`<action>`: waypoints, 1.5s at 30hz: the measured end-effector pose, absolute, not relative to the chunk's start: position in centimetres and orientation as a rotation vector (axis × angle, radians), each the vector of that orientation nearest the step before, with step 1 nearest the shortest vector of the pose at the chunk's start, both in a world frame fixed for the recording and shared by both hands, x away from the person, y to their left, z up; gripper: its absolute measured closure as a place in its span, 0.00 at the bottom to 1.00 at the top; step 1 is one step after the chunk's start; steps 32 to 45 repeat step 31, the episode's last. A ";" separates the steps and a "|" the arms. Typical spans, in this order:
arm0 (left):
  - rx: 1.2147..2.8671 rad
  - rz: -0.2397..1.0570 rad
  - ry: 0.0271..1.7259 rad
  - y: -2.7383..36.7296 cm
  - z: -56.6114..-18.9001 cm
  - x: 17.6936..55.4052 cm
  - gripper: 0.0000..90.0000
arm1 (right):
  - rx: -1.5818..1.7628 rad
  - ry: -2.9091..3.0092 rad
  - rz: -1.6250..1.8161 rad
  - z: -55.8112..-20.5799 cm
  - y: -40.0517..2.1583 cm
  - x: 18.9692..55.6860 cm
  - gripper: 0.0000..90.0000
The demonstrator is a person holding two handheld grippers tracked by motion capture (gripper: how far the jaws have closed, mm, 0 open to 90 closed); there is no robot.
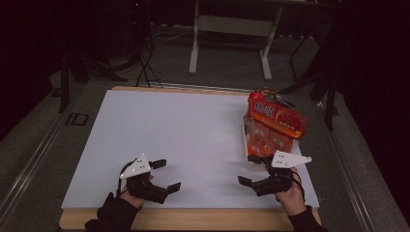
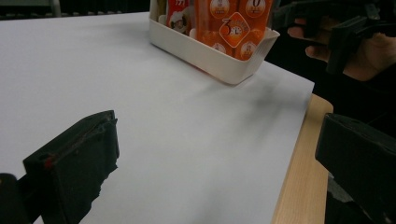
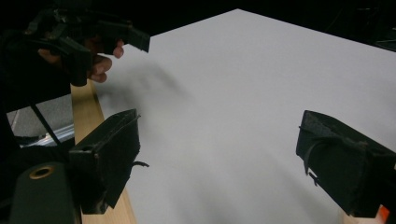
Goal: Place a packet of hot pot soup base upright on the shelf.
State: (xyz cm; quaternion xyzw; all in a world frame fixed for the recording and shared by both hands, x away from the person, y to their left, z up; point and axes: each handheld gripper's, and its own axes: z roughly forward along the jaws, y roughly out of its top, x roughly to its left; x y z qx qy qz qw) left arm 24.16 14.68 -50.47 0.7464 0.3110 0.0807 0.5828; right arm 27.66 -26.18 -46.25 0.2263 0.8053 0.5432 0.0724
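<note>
A white tray (image 1: 245, 137) at the table's right side holds several orange snack packs (image 1: 263, 140). A red-orange packet (image 1: 278, 118) lies tilted across the top of them. My right gripper (image 1: 248, 169) stands open just in front of the tray's near end, jaws pointing left and holding nothing. My left gripper (image 1: 167, 175) is open near the front left, jaws pointing right, also empty. In the left gripper view its jaws (image 2: 218, 135) spread wide over bare white board, with the tray (image 2: 210, 56) beyond them. The right gripper (image 3: 219, 135) faces the left gripper (image 3: 93, 42).
A white board (image 1: 183, 130) covers a wooden tabletop whose edge (image 1: 193, 220) shows along the front. Behind the table stand a white metal frame (image 1: 232, 29), dark stands and cables on the floor. The surroundings are dim.
</note>
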 end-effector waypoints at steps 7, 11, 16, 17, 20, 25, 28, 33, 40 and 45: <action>1.746 0.195 0.713 14.6 -50.5 24.1 0.00 | 0.677 2.423 1.618 -46.8 -26.7 27.5 0.15; 1.751 0.190 0.717 14.6 -50.6 24.2 0.00 | 0.666 2.419 1.602 -46.8 -26.8 27.6 0.15; 1.760 0.187 0.716 14.6 -50.9 24.1 0.00 | 0.648 2.410 1.570 -47.0 -26.8 27.6 0.15; 1.762 0.186 0.716 14.6 -50.9 24.1 0.00 | 0.641 2.411 1.567 -47.0 -26.8 27.6 0.15; 1.763 0.185 0.714 14.6 -51.0 24.1 0.00 | 0.636 2.406 1.559 -47.1 -26.7 27.6 0.15; 1.759 0.185 0.719 14.6 -51.2 24.2 0.00 | 0.628 2.414 1.550 -47.3 -26.7 27.7 0.15; 1.760 0.176 0.726 14.6 -51.4 24.2 0.00 | 0.630 2.421 1.546 -47.5 -26.7 27.8 0.15; 1.761 0.176 0.725 14.6 -51.4 24.2 0.00 | 0.636 2.426 1.545 -47.6 -26.7 27.9 0.15; 1.761 0.176 0.725 14.6 -51.4 24.2 0.00 | 0.636 2.426 1.545 -47.6 -26.7 27.9 0.15; 1.761 0.176 0.725 14.6 -51.4 24.2 0.00 | 0.636 2.426 1.545 -47.6 -26.7 27.9 0.15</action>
